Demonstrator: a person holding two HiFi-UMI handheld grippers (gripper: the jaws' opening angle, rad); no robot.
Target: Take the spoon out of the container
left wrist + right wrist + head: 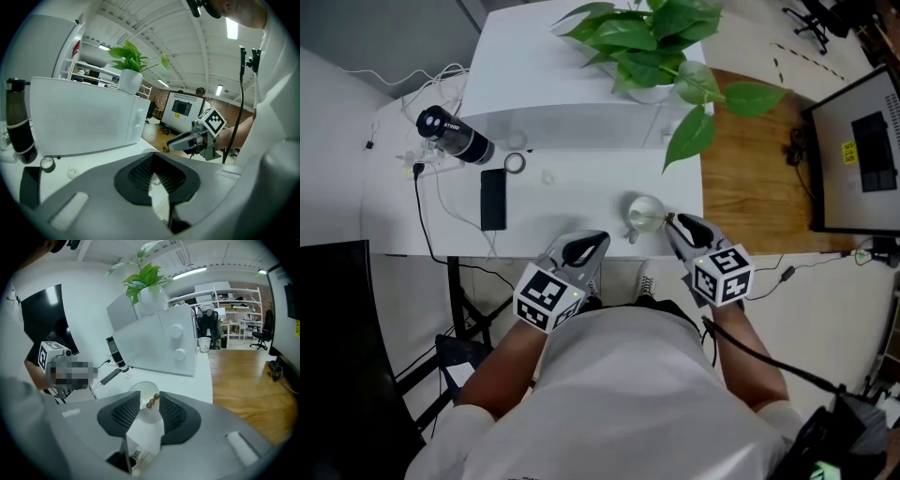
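Small wooden spoon with a brown beaded handle [151,402] stands in a clear round glass container [645,214] at lower centre of the head view, on the white table [572,202] near its front edge. Only the handle end shows; the bowl is hidden inside the container.

Right gripper [150,396]: jaws apart, the beaded handle end between the pads with a sliver of gap on each side, so not clamped yet. Left gripper [153,158]: jaw tips meet with nothing between, hanging off the table edge at lower centre-left, well apart from the container.

Handling, judged: the spoon looks light and stiff. The rounded beads are likely slippery, and pads could skid off a bead. Best hold is across the beaded end, with the ribbed pads seated in a groove between beads, then lift along the handle's line. The container looks light and breakable and may tip or drag along if the spoon is pulled sideways. It isn't steadied.
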